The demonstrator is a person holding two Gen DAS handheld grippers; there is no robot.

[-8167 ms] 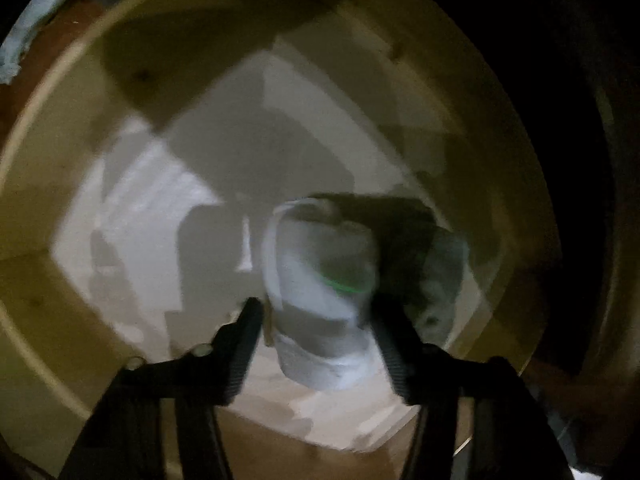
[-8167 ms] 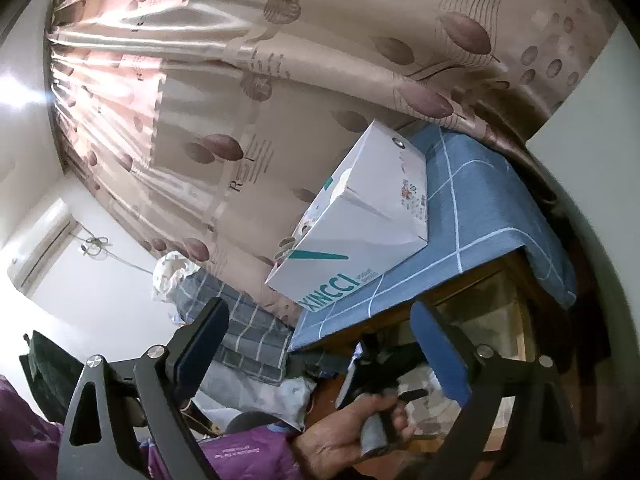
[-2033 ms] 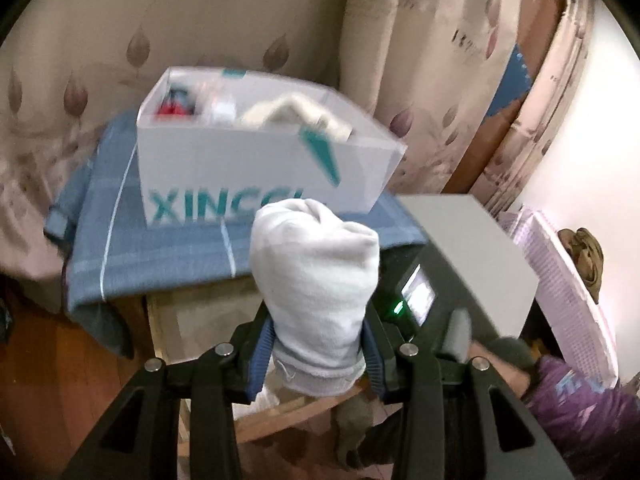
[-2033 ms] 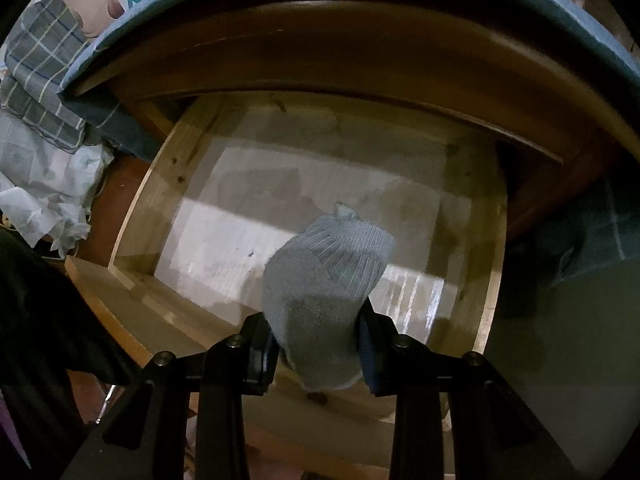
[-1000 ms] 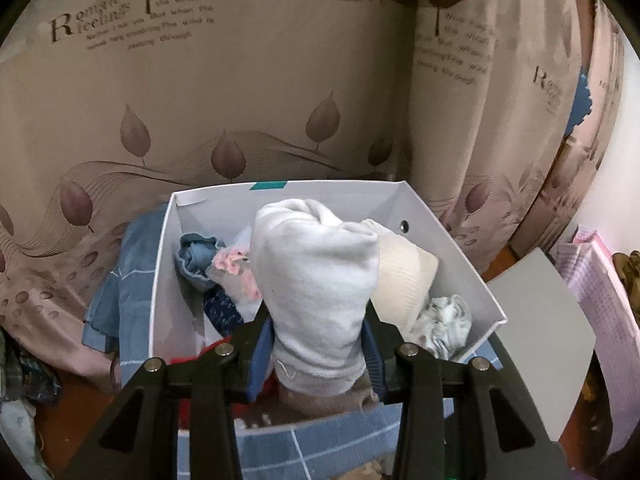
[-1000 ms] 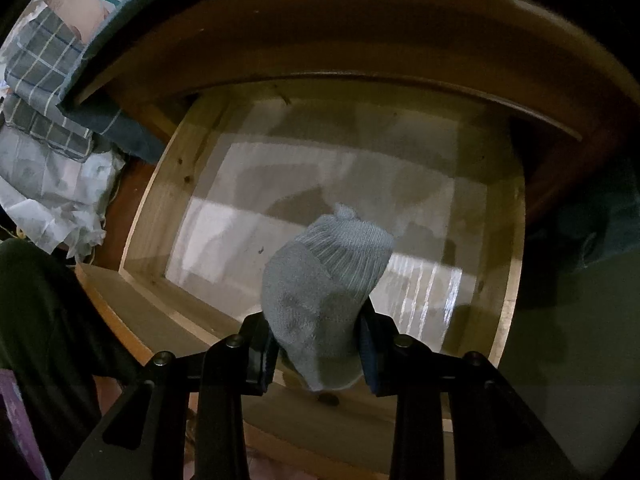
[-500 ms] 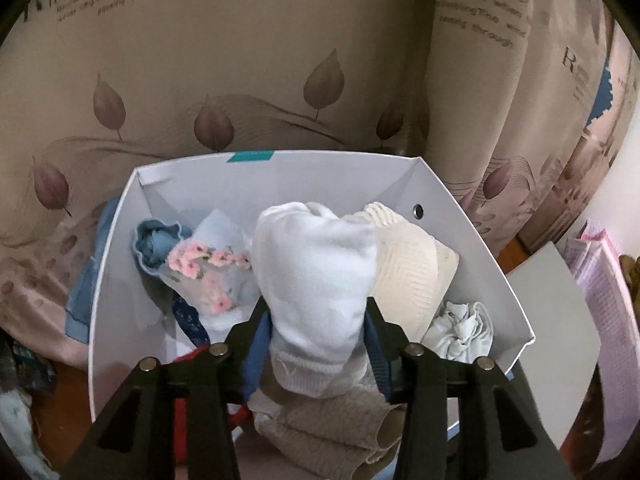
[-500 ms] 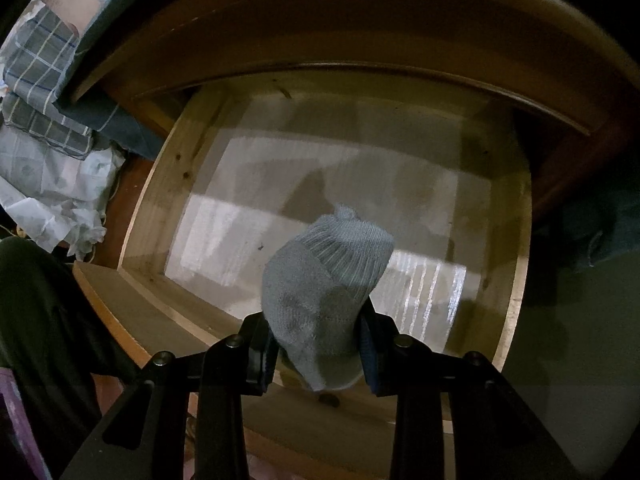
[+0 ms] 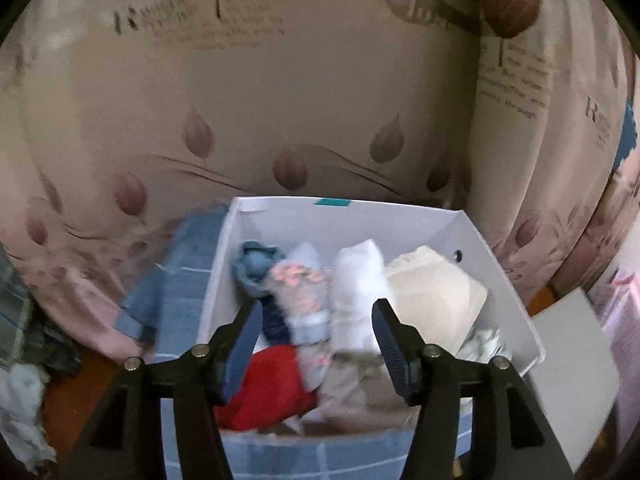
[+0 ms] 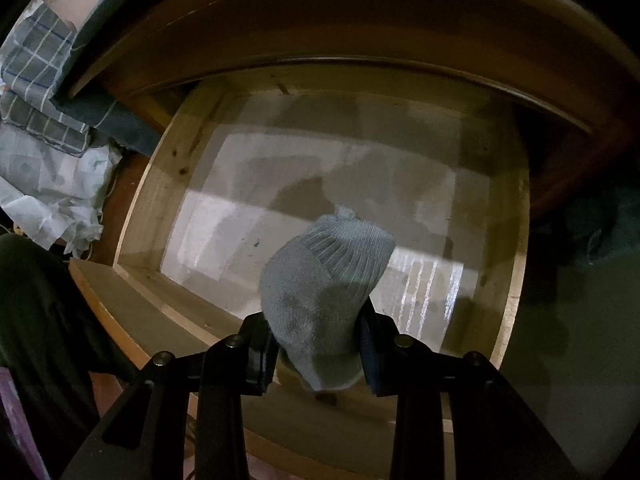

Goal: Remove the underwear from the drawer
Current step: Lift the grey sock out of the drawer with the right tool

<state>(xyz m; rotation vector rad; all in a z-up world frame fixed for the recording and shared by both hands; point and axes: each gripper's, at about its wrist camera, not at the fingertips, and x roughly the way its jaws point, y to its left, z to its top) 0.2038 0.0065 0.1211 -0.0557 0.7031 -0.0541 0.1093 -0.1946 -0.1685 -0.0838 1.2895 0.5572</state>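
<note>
We hold the left hand-held gripper (image 9: 318, 344) over a white box (image 9: 500, 280) that stands on a blue checked cloth (image 9: 176, 300) in front of a beige curtain (image 9: 280, 100) printed with brown leaves. Its jaws have just been opening and now stand apart with nothing pressed between the pads. The white rolled piece of underwear (image 9: 358, 292) lies in the box beyond the jaws, upright among the other pieces: a blue roll (image 9: 256, 266) and a pale flowered one (image 9: 302, 296) on its left, a cream knitted bundle (image 9: 436, 296) on its right, a red piece (image 9: 272, 392) and a brownish piece (image 9: 360, 384) nearer to us. The left-wrist view is slightly blurred, so we cannot tell whether the white roll touches the right pad.

Our right hand-held gripper (image 10: 320, 344) points steeply down into the open wooden drawer (image 10: 516, 240), whose pale lined bottom shows bare around it. Its jaws are closed on a grey ribbed piece of underwear (image 10: 324, 280), which stands up between the pads above the drawer bottom. Left of the drawer lie a checked cloth (image 10: 36, 80) and crumpled pale fabric (image 10: 52, 184).
</note>
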